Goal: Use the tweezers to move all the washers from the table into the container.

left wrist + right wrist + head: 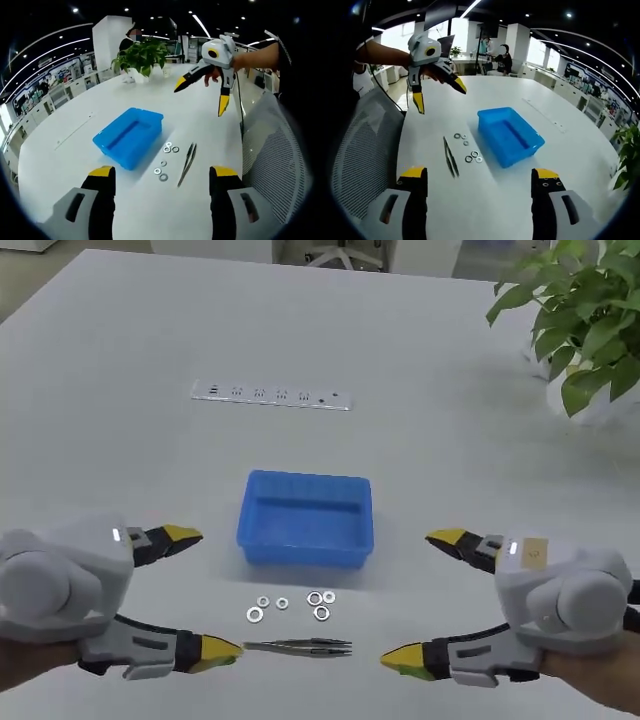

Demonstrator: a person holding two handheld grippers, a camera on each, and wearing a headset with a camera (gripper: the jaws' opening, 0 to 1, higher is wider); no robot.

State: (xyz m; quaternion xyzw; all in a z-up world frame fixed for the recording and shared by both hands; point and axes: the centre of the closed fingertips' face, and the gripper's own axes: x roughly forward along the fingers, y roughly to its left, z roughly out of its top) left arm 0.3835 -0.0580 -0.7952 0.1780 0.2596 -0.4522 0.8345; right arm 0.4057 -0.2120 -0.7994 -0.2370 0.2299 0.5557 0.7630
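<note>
Lying flat, tweezers (298,646) rest between wide-spread left claw (220,592) and right claw (405,597).

A blue rectangular plastic container (305,545) sits near the middle of a wide white table (450,440). Just in front of the container, on the person's side, a loose cluster of small silver metal washers (321,613) lies on the tabletop. Beyond the washers, one step further from the container, slim metal tweezers (300,646) lie crosswise, parallel to the container's near wall. Behind the container, well apart, a long white power strip (270,396) lies flat. Far off to the container's right rear stands a green leafy potted plant (585,310). The left gripper (215,592) hangs at the container's front left and the right gripper (408,597) at its front right, with the washers and tweezers between them.
</note>
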